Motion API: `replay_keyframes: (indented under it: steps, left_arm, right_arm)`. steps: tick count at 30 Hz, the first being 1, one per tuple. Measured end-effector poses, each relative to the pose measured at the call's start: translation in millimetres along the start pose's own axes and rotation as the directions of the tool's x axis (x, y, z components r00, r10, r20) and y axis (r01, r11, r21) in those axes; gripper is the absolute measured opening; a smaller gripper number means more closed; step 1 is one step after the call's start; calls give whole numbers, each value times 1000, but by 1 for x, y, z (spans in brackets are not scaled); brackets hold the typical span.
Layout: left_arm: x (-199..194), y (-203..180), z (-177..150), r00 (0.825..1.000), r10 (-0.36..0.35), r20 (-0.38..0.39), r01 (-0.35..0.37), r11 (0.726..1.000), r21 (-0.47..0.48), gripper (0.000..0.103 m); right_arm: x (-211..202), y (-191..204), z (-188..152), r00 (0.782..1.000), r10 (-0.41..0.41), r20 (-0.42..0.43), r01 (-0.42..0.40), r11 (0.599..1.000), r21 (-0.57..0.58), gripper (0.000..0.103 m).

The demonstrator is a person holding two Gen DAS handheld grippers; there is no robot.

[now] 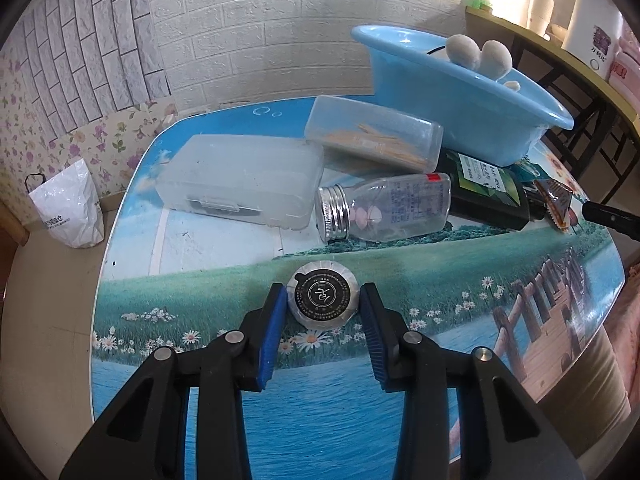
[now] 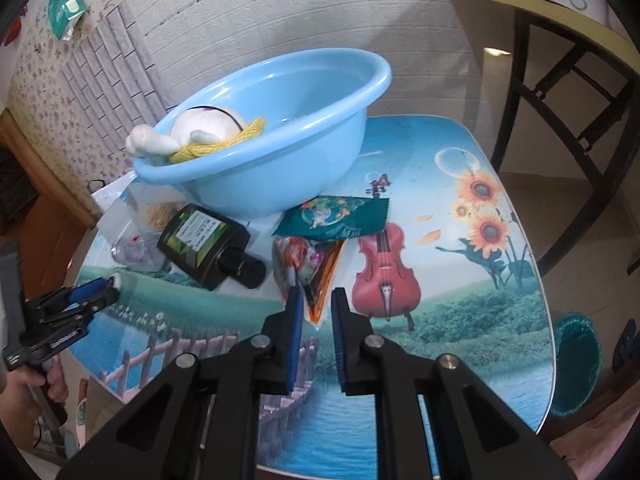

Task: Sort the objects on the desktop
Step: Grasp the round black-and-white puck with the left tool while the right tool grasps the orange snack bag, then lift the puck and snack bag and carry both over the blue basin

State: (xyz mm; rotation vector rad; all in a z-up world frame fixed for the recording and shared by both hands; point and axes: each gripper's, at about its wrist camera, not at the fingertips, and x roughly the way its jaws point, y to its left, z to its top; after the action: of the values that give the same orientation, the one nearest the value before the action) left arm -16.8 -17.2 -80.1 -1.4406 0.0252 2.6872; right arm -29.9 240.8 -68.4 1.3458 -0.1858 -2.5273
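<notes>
Left wrist: bottles (image 1: pixel 384 210) (lying flat) beyond soap (image 1: pixel 322 300).

A plush toy (image 2: pixel 204 132) lies in the basin (image 2: pixel 304 160), bottles (image 1: pixel 384 210) before it.

The left black plastic two-finger gripper (image 1: pixel 323 300) is built from angular linkage arms with triangular cut-outs, joined by round silver pivot pins. Ribbed blue pads (image 1: pixel 273 332) are fitted along the inner finger faces. The right black plastic gripper (image 2: pixel 316 316) is made alike, with matching blue pads (image 2: pixel 296 334).
</notes>
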Motion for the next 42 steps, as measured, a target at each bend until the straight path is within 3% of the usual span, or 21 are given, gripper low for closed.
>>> replay_keyframes:
  steps: [3,5,7,15,23,27,32,42]
  left_arm:
    - [-1,-2,-1,1000,14,2,-14,1000,-4,36]
    - [-1,-2,-2,1000,23,3,-23,1000,-17,36]
    - [-1,-2,-1,1000,25,0,-25,999,-32,36]
    - [-1,-7,-3,999,45,-10,-46,999,-29,36]
    - [-2,-11,-2,1000,23,-18,-24,999,-43,36]
    - [-2,-11,-1,1000,13,-29,-14,999,-51,36]
    - [-2,-8,0,999,-6,-31,3,996,-90,36]
    - [-3,-31,4,999,-16,-39,14,998,-62,36]
  right_arm:
    - [4,5,3,1000,12,-3,-12,1000,-27,20]
    - [11,9,6,1000,-2,-10,2,999,-33,34]
    - [19,13,9,1000,4,-17,-4,1000,-25,38]
    - [36,21,19,1000,-22,-4,21,999,-40,43]
    - [48,11,23,999,-30,-39,29,999,-21,45]
    - [47,10,21,999,-9,-36,7,998,-59,35]
    - [36,4,15,999,21,-38,-24,998,-62,33]
    - [11,-12,2,999,5,-52,-9,997,-71,33]
